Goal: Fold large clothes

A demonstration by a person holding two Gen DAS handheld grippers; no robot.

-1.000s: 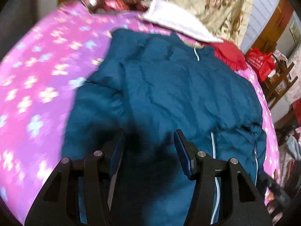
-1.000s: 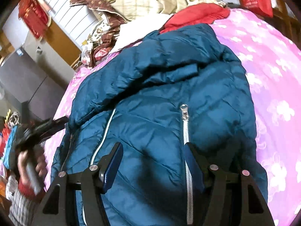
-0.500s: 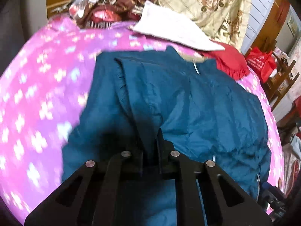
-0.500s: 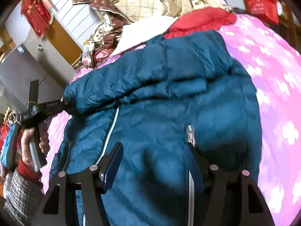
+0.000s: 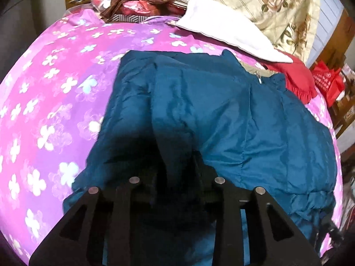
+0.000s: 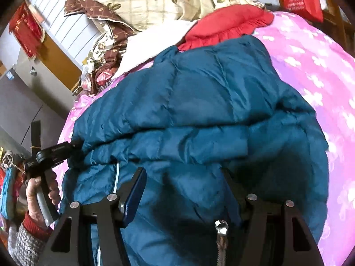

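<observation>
A dark teal puffer jacket (image 5: pixel 221 122) lies on the pink flowered bedspread (image 5: pixel 55 88). A raised ridge of its left sleeve fills the gap of my left gripper (image 5: pixel 175 164), whose jaws are opening but still pinch the fabric. From the right wrist, the left gripper (image 6: pixel 76 146) bites the edge of the sleeve, which is folded across the jacket (image 6: pixel 210 110). A hand (image 6: pixel 42 190) holds its handle. My right gripper (image 6: pixel 183 184) hovers open over the jacket's lower front. Padded fabric bulges between its fingers, and the zipper pull (image 6: pixel 221 226) sits by the right finger.
At the head of the bed lie a white cloth (image 5: pixel 221 26), a red cloth (image 5: pixel 297 75) and a floral quilt (image 5: pixel 277 6). A red bag (image 5: pixel 326 82) and wooden furniture stand off the bed's right side. Bare bedspread (image 6: pixel 310 66) shows right of the jacket.
My left gripper closed on the sleeve and dragged it rightward over the jacket body; its jaws now stand wider. My right gripper slid forward over the jacket, staying open.
</observation>
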